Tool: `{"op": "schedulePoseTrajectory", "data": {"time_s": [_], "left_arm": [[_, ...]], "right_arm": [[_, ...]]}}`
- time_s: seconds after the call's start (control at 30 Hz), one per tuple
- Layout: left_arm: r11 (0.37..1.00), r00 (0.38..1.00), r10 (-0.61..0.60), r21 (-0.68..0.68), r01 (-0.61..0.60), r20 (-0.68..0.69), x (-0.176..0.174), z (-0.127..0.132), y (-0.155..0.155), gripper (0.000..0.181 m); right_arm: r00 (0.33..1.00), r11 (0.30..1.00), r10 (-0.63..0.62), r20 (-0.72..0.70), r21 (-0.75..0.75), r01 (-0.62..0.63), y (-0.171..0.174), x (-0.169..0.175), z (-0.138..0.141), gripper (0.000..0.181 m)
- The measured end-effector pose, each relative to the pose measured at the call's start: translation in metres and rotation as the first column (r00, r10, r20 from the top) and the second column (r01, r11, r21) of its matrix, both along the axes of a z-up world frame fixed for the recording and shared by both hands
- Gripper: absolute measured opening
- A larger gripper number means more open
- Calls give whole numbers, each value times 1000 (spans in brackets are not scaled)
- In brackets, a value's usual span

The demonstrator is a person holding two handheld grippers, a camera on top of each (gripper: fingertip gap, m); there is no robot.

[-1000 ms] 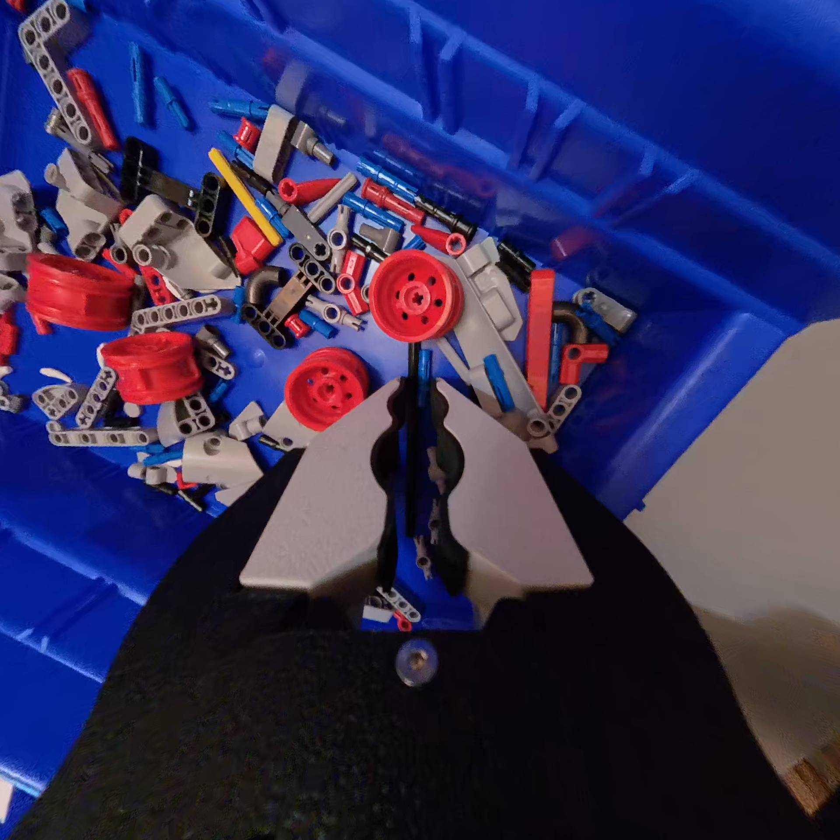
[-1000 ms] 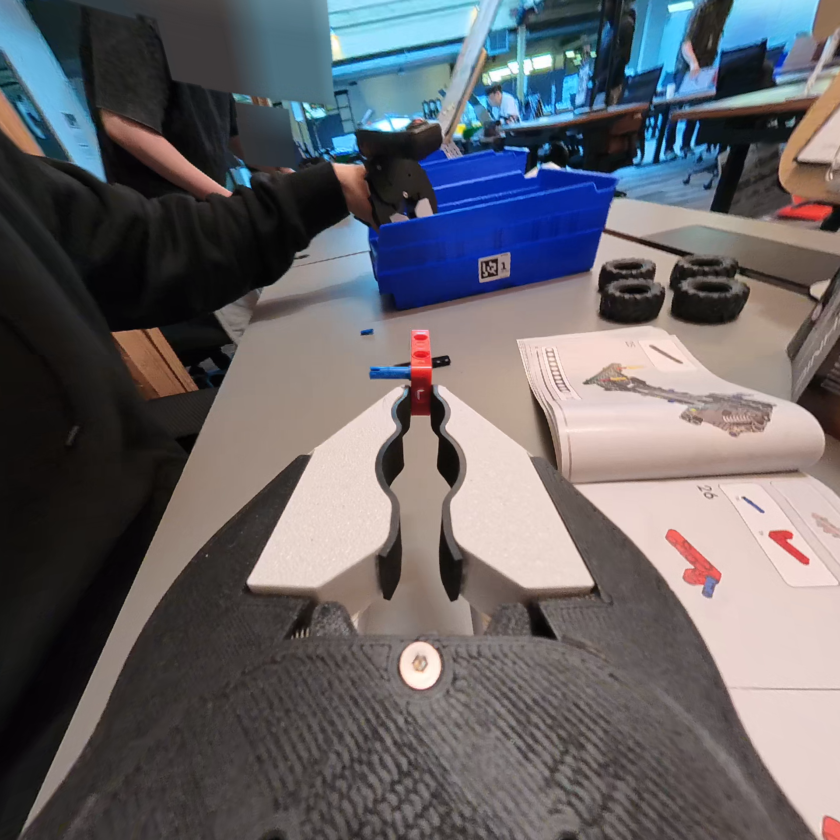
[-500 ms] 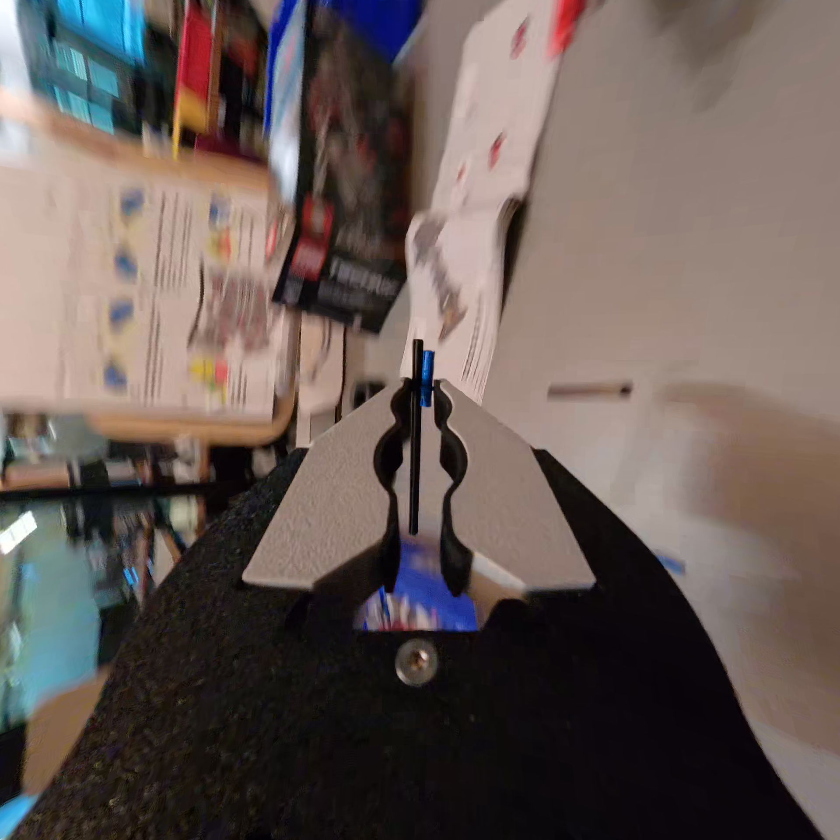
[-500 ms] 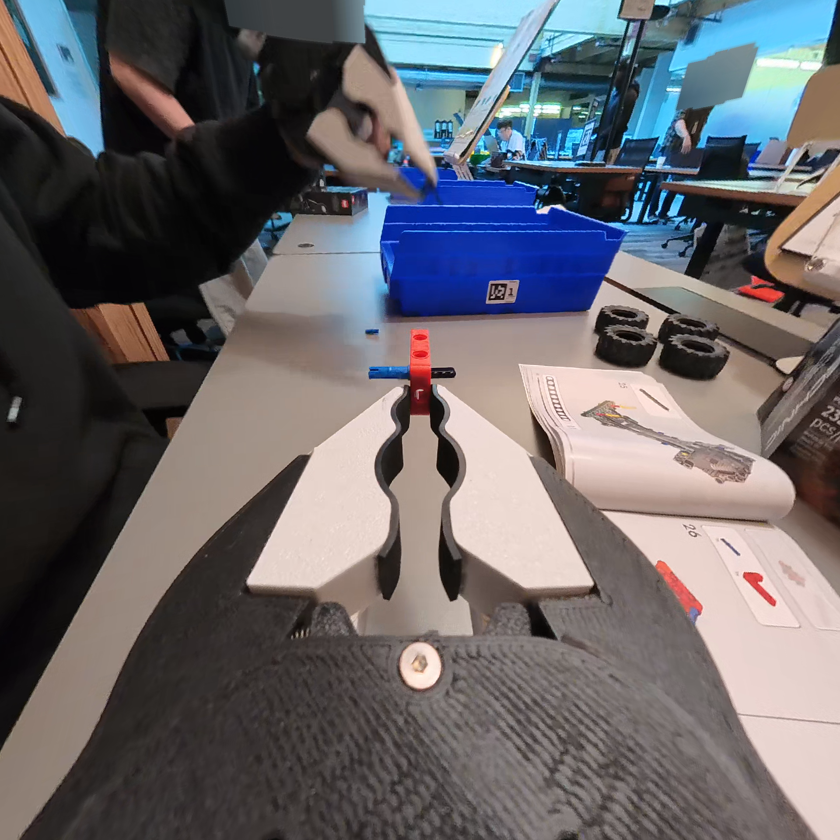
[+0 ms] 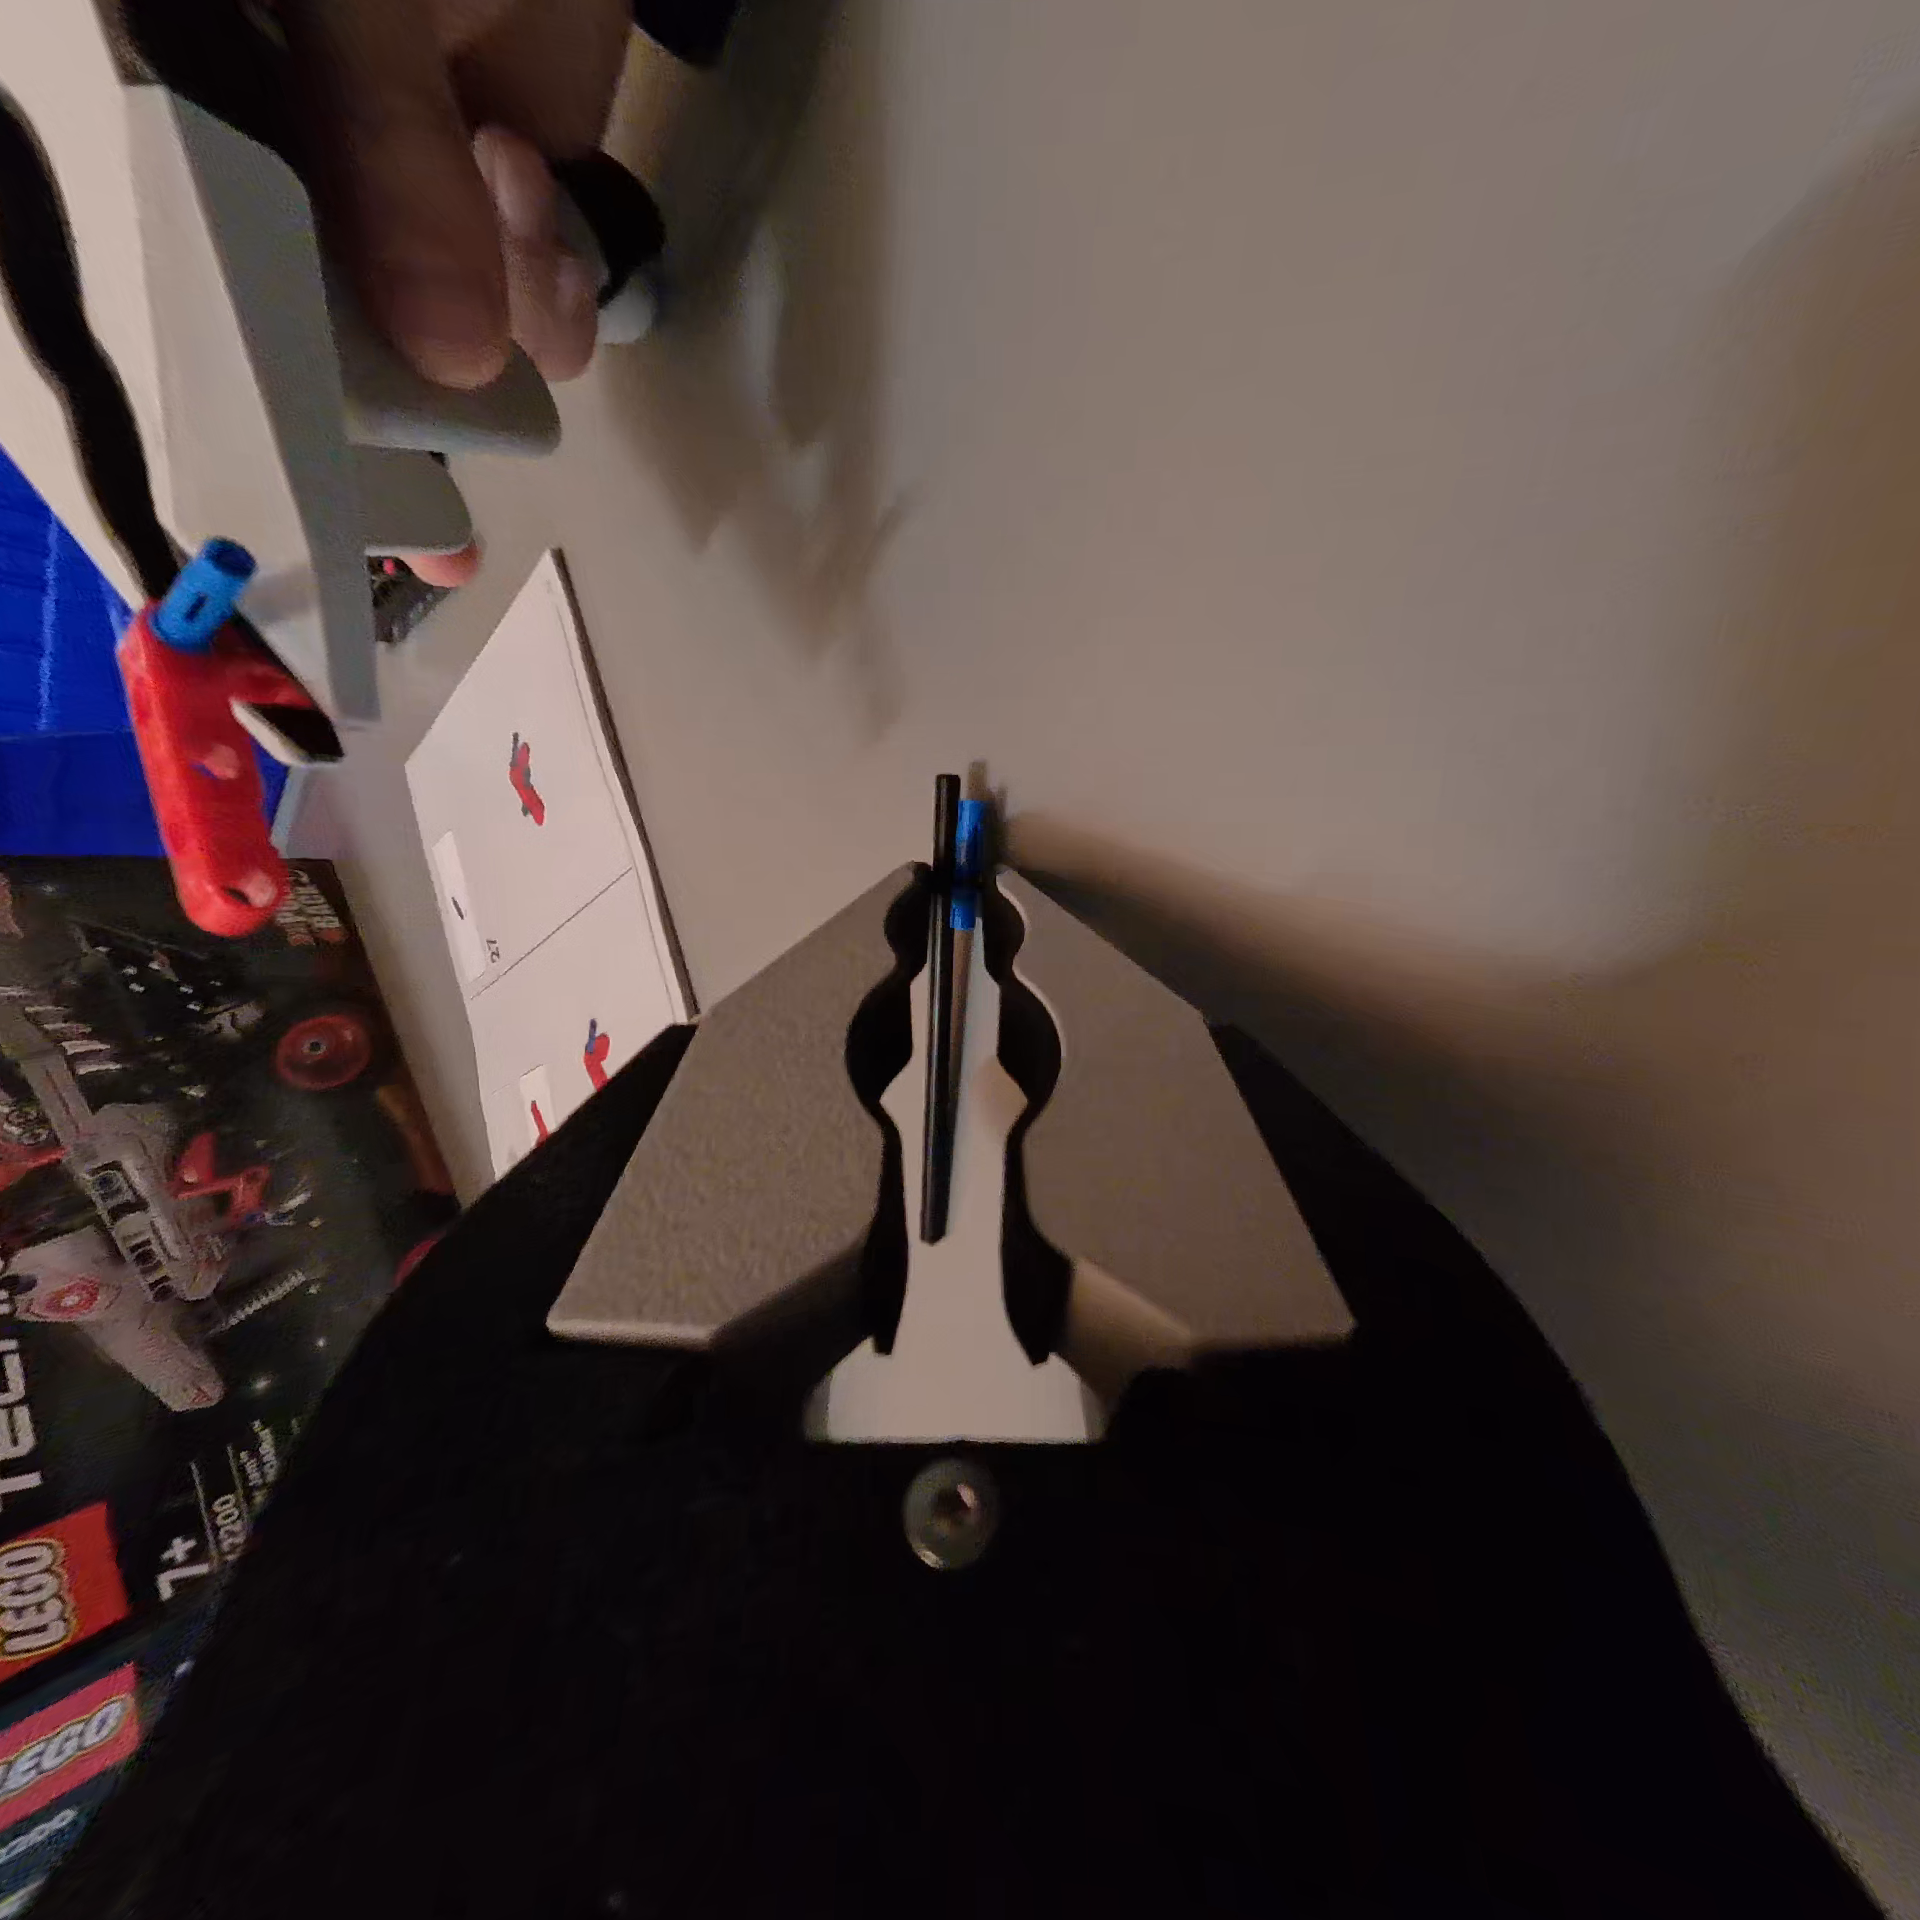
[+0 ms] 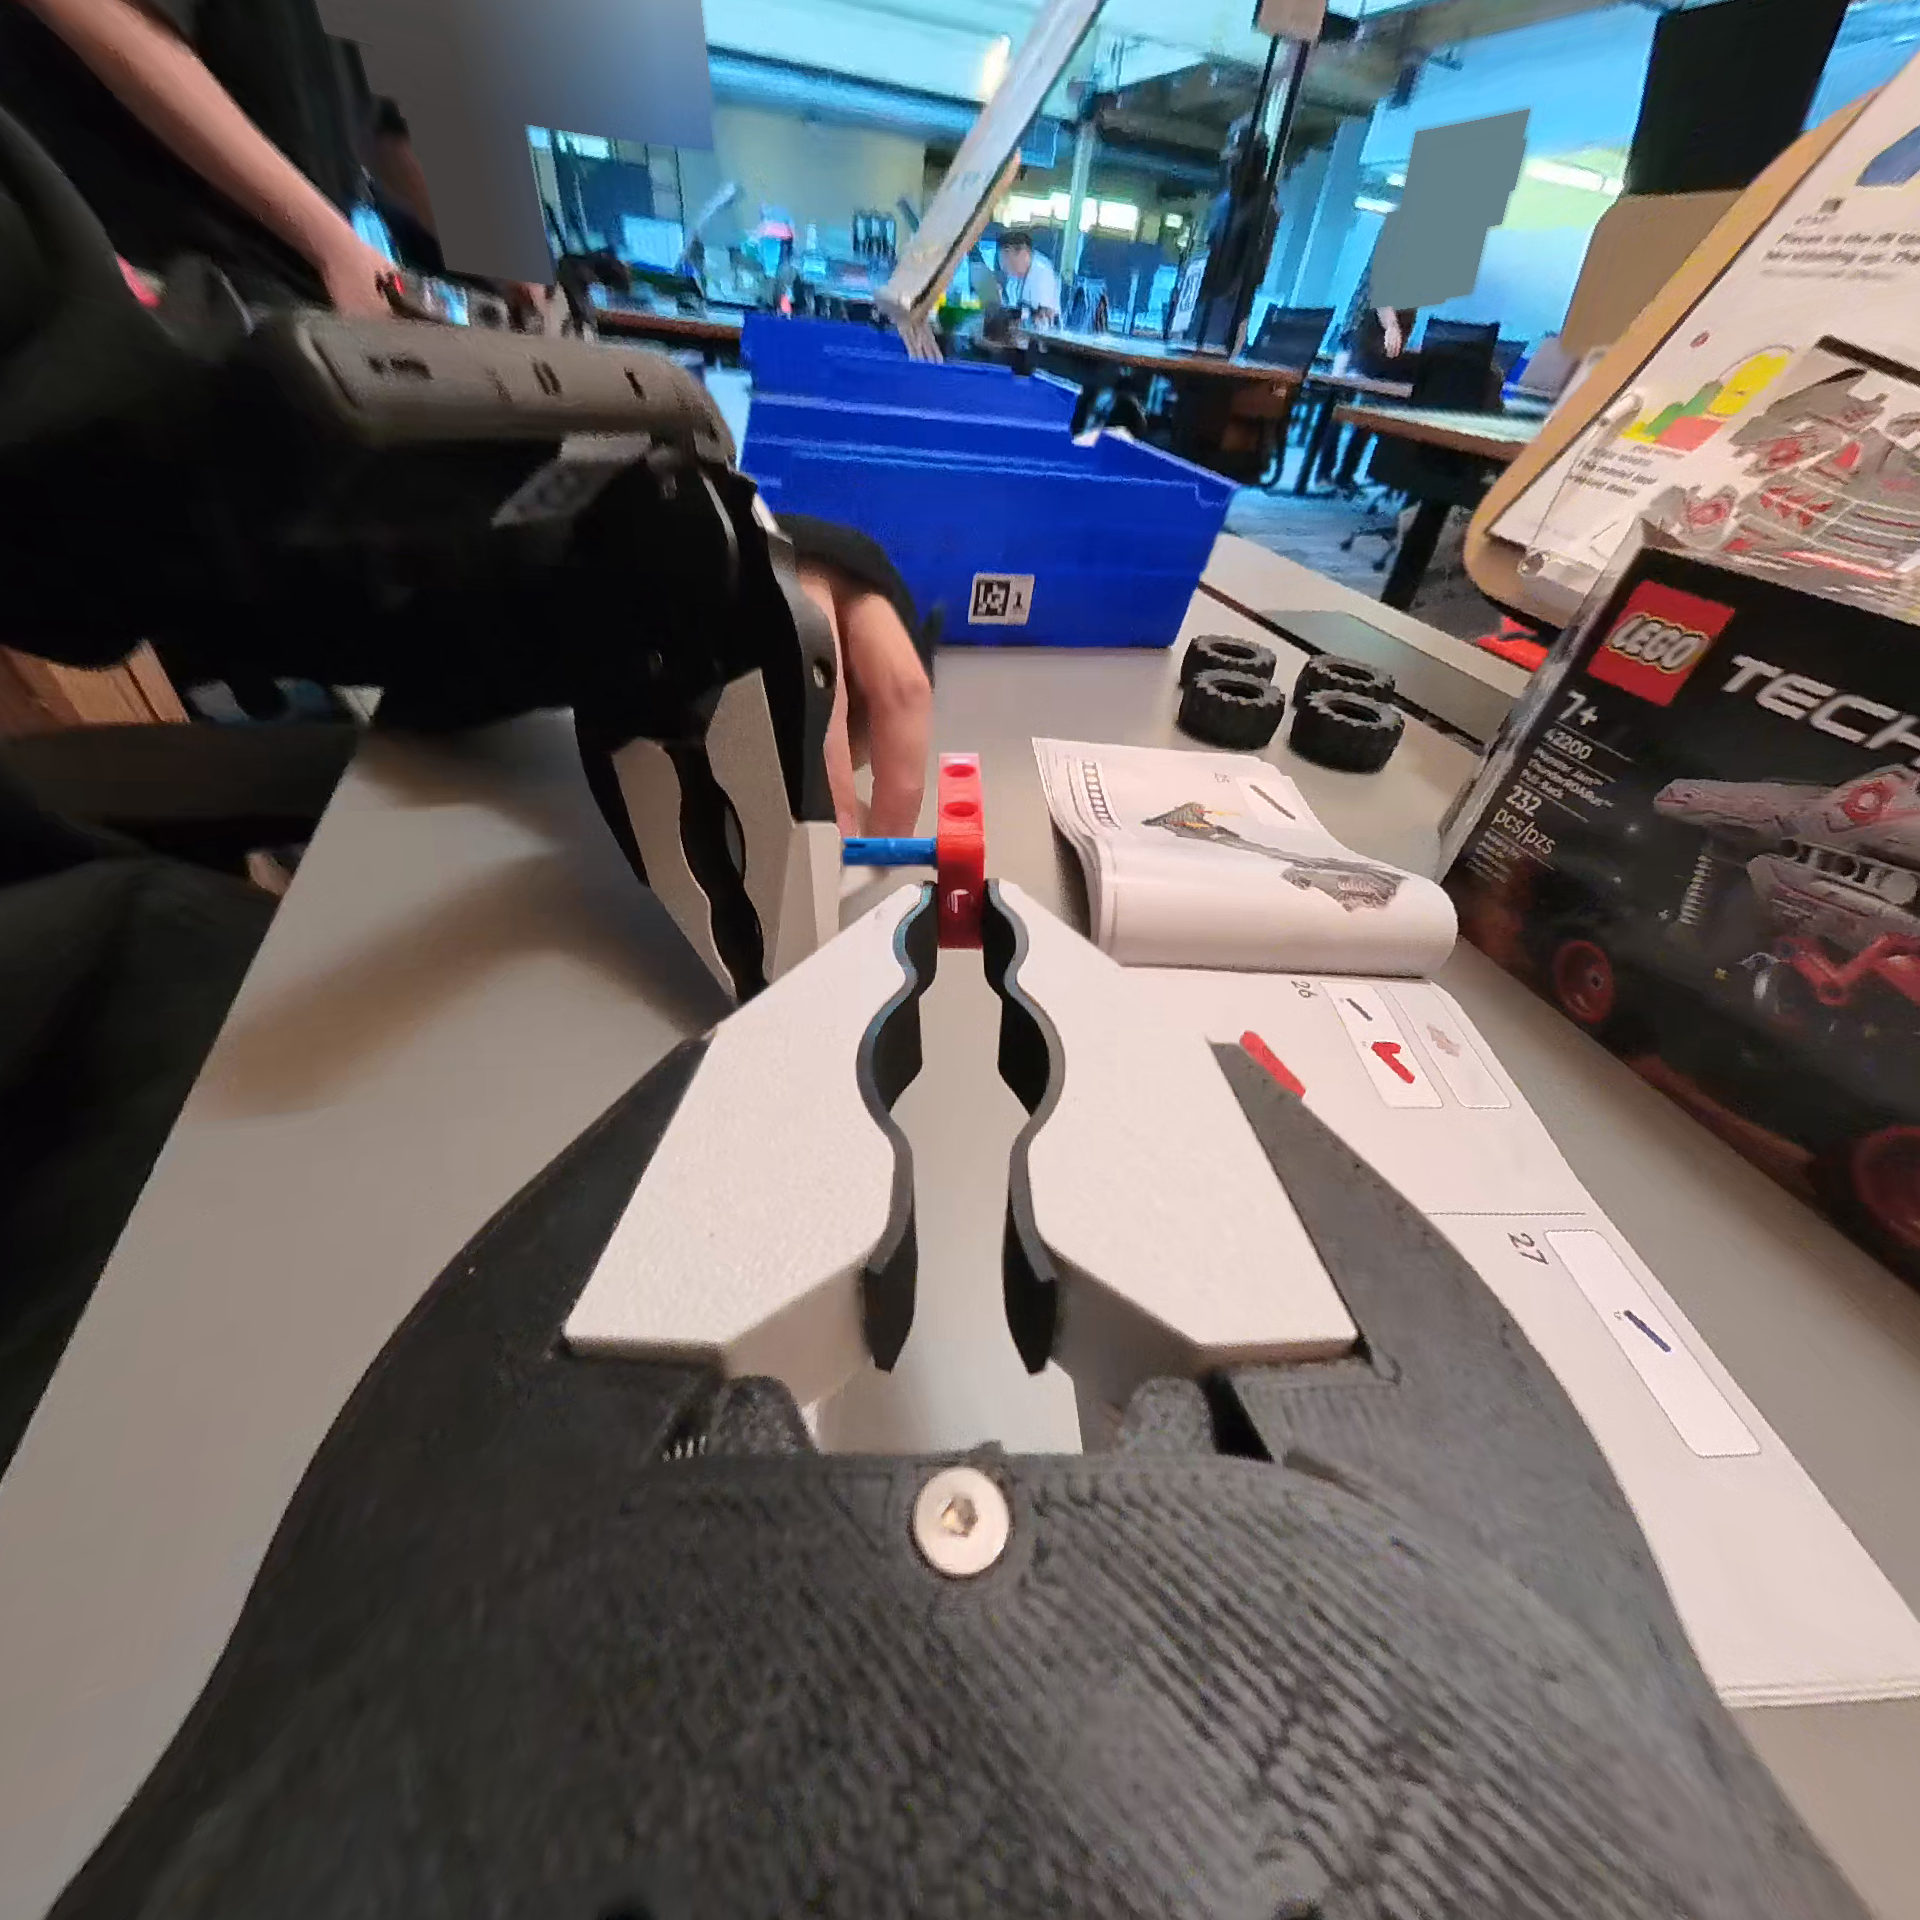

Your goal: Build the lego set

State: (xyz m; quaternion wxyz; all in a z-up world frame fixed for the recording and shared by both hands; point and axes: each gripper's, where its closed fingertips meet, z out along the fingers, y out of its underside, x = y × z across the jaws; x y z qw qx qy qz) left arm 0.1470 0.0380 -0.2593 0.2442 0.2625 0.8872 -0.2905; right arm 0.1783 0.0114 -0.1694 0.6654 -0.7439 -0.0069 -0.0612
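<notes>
Broadly, the grey table carries everything: the blue parts bin at the far end, the set's dark box to the right, the open instruction booklet with a loose instruction sheet in front of it, and four black tyres beyond.

Nearer, the left gripper points down at the table, its jaws nearly closed on two slim parts at once: a long black axle and a short blue pin pinched beside it at the tips. The right gripper is clamped narrowly on the foot of a red beam, which stands upright with a blue peg pushed through it sideways, pointing at the left gripper just beside it.

The biggest risk, as I judge it, is the double hold. Two thin round parts side by side share the pinch unevenly, so any slackening, or a sideways knock against the beam, could let one roll out and skitter across the table. Next, the axle sticks only a little past the tips; if it meets a hole at an angle, it may slide back between the jaws rather than go in. Smallest worry: the red beam is held only by its end, so a firm push could pivot it in the right gripper's grasp.
</notes>
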Motion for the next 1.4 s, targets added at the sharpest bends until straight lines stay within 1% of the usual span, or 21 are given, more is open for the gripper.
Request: {"op": "schedulePoseTrajectory", "data": {"time_s": [0.03,0.2,0.3,0.33,0.43,0.53,0.63,0.7,0.77,0.87,0.93,1.0,1.07,1.1,1.13,1.17,1.2,1.27,1.3,1.37,1.4], "left_arm": [[1000,1000,12,-14,-12,-10,0,0,-1,6],[990,992,118,-71,-120,-35,4,2,3,11],[976,978,183,-101,-193,-105,3,10,10,35],[967,968,208,-118,-225,-136,4,15,13,35],[936,923,275,-147,-321,-268,15,27,28,32],[907,830,351,-63,-416,-434,27,16,40,32],[908,730,386,94,-408,-564,16,-5,44,5],[893,715,415,102,-439,-563,15,-5,45,3],[864,737,460,60,-499,-494,19,-1,56,1],[753,693,558,-72,-654,-457,24,20,86,1],[617,631,648,-190,-763,-426,24,48,121,1],[396,511,759,-338,-854,-404,21,86,174,1],[136,336,844,-438,-889,-418,6,116,241,1],[50,267,865,-457,-888,-424,-8,124,271,2],[-3,215,879,-457,-890,-426,-23,125,297,1],[-15,191,884,-436,-900,-426,-39,122,315,1],[27,210,875,-390,-921,-436,-56,113,323,1],[201,296,838,-246,-948,-459,-93,82,321,2],[206,268,857,-185,-961,-439,-104,66,332,2],[137,148,897,-54,-989,-417,-116,35,357,1],[139,129,896,-6,-990,-425,-120,21,362,1]], "right_arm": [[1000,999,7,-11,36,-6,-3,0,5,6],[997,981,14,-72,195,0,-17,11,25,5],[995,971,49,-84,238,-27,-22,9,30,5],[996,969,42,-84,248,-20,-22,10,31,5],[995,968,54,-83,248,-32,-22,9,31,5],[995,968,58,-76,247,-38,-22,8,31,5],[996,964,59,-74,262,-38,-24,8,33,5],[996,960,56,-72,277,-34,-26,8,35,5],[996,959,52,-69,281,-31,-27,8,35,5],[997,963,51,-62,269,-33,-25,7,34,5],[997,964,52,-56,265,-35,-25,7,34,5],[997,964,54,-61,265,-36,-25,7,34,5],[996,963,52,-71,267,-32,-25,9,34,5],[996,963,52,-74,269,-30,-25,9,34,5],[996,962,53,-75,272,-31,-25,9,34,5],[996,961,51,-76,276,-28,-26,9,35,5],[996,959,47,-78,281,-23,-26,10,35,5],[996,958,36,-81,287,-11,-27,12,36,5],[996,959,29,-82,285,-5,-27,13,36,5],[997,955,21,-81,296,4,-25,14,37,5],[996,953,19,-84,302,7,-25,15,38,5]]}}
